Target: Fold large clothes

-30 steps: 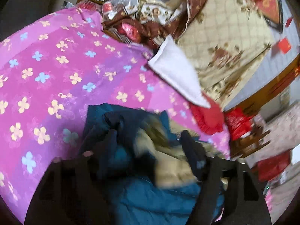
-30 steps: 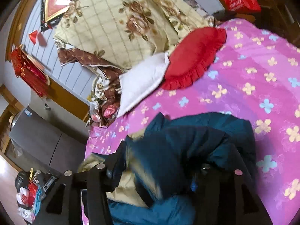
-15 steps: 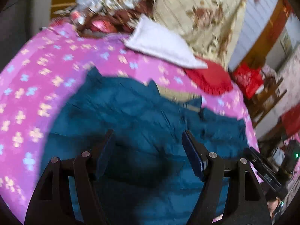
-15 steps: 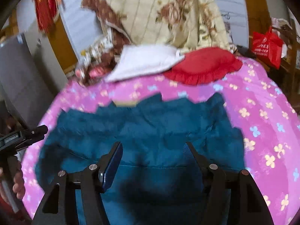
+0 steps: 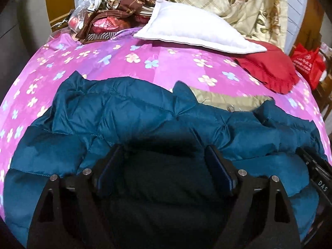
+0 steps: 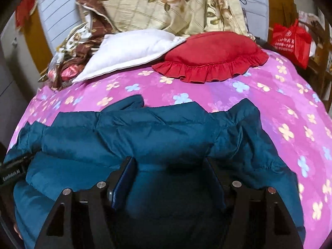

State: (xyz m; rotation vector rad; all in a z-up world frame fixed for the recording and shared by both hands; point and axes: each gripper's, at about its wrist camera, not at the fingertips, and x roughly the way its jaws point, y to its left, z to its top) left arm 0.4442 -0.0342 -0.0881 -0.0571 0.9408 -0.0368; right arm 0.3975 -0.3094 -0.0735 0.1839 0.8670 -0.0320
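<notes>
Both grippers (jaws parted) hover over the teal jacket, pink bedspread around its edges.

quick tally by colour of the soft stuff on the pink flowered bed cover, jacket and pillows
teal: 1, the puffer jacket
white: 1, the pillow
red: 1, the frilled cushion
total: 3

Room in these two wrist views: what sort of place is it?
Most likely a home bedroom: a bed under a pink flowered cover, a white pillow and red frilled cushion at its head, a floral quilt behind.
</notes>
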